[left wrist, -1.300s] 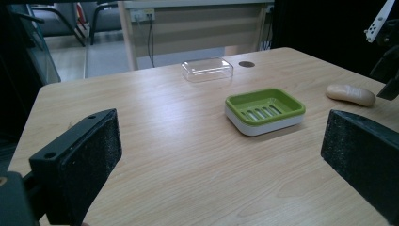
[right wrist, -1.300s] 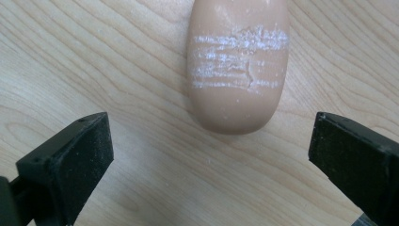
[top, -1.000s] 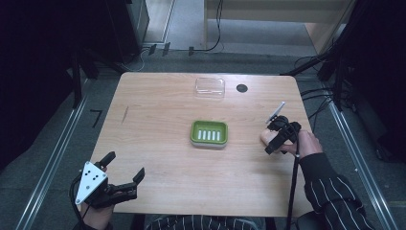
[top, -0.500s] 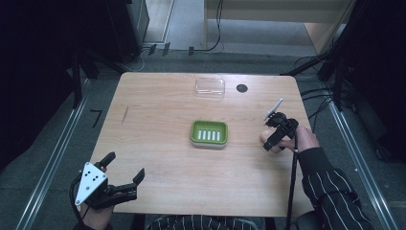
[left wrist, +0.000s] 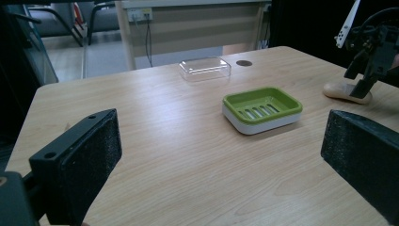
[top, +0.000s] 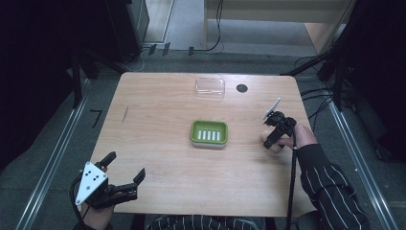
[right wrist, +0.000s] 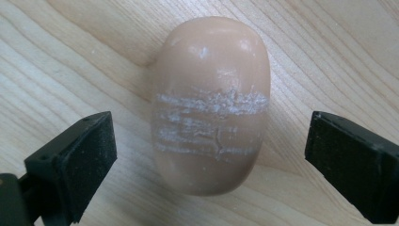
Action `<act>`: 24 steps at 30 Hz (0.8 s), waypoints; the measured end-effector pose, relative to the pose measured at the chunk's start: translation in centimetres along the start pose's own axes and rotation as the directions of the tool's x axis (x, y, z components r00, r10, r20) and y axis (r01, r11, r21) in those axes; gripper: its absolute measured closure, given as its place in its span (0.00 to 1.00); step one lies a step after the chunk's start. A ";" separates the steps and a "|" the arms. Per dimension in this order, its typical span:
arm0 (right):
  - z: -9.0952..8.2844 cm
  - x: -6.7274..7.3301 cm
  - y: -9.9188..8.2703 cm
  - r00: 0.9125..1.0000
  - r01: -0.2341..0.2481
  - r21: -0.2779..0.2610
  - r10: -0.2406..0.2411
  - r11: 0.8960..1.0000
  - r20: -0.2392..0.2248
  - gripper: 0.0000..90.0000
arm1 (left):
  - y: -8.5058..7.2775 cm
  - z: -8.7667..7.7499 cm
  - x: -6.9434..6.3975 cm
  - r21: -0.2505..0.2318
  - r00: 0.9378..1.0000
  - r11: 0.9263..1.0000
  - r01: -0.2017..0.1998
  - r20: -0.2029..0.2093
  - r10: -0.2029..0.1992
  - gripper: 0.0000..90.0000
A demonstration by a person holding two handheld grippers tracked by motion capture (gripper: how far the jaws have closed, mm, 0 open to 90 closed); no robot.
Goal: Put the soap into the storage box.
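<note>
Wooden surface (top: 167, 120), pale grain, dark floor and cables round it, metal rails on both sides.

Nearest, at near-left corner: left tongs (top: 125, 168) held in left hand (top: 93, 215), grey three-cornered plate on top, jaws spread wide, nothing between them, off the near edge of the wood. In left gripper view, same tongs (left wrist: 221, 155) gaping, black pads either side of view.

Right side, mid depth: right tongs (top: 268, 143) in right hand (top: 299, 136), striped sleeve (top: 330, 187) behind, cable trailing back toward near edge. Tilted down over soap bar (top: 269, 142), tan, oval. In right gripper view, right tongs (right wrist: 207, 150) spread apart, one pad either side of soap bar (right wrist: 210, 106), gap showing on both sides, not touching. Soap lying flat on the wood; long axis running up-down in that view, along the tongs' pointing direction, across the jaw gap. Whitish scuff bands across its middle. In left gripper view soap (left wrist: 341, 90) seen as low flat lump under right tongs (left wrist: 357, 87).

Centre: green soap dish (top: 209, 133), slotted floor, white base, empty; long side running left-right. Well apart from soap, to its left.

Farther: clear plastic lid (top: 210, 86) near far edge, lying flat, nothing under or in it as far as can tell. Just right of it, small dark round spot (top: 242, 88) in the wood.
</note>
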State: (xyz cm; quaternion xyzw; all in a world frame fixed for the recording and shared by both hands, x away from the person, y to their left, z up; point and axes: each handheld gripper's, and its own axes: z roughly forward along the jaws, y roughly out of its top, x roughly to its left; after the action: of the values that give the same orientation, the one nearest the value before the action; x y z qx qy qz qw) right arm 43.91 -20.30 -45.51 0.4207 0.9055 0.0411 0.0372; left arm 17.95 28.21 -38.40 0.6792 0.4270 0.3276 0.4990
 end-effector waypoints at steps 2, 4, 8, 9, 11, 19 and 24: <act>0.1 -0.1 0.1 1.000 0.002 0.003 -0.002 1.000 -0.005 0.10 | 0.0 0.0 0.0 0.000 1.000 1.000 -0.001 0.000 0.001 0.00; 0.1 -0.1 0.1 1.000 0.006 0.000 -0.006 1.000 -0.002 0.13 | 0.0 0.0 0.0 0.001 1.000 1.000 -0.001 0.000 0.001 0.00; 0.3 -0.2 0.3 1.000 0.014 0.004 -0.014 1.000 -0.015 0.19 | 0.0 0.0 0.0 0.001 1.000 1.000 -0.002 0.002 0.002 0.00; 0.4 -0.2 0.3 1.000 0.016 0.007 -0.016 1.000 -0.014 0.20 | 0.0 0.0 0.0 0.001 1.000 1.000 -0.002 0.002 0.002 0.00; 0.5 -0.3 0.5 1.000 0.007 0.017 -0.007 1.000 -0.029 0.23 | 0.0 0.1 0.0 0.001 1.000 1.000 -0.002 0.002 0.002 0.00; 0.7 -0.2 0.9 0.999 0.005 0.033 -0.004 0.999 -0.032 0.34 | 0.0 0.0 0.0 0.002 1.000 1.000 -0.003 0.000 0.003 0.00; 0.9 -0.2 0.9 0.999 -0.002 0.040 0.003 0.999 -0.032 0.36 | 0.0 0.0 0.0 0.002 1.000 1.000 -0.001 0.000 0.001 0.00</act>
State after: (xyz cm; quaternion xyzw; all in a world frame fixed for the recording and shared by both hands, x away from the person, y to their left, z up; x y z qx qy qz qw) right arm 44.79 -19.87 -46.26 0.4218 0.9061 0.0297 0.0142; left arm 17.99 28.21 -38.41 0.6798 0.4271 0.3275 0.4981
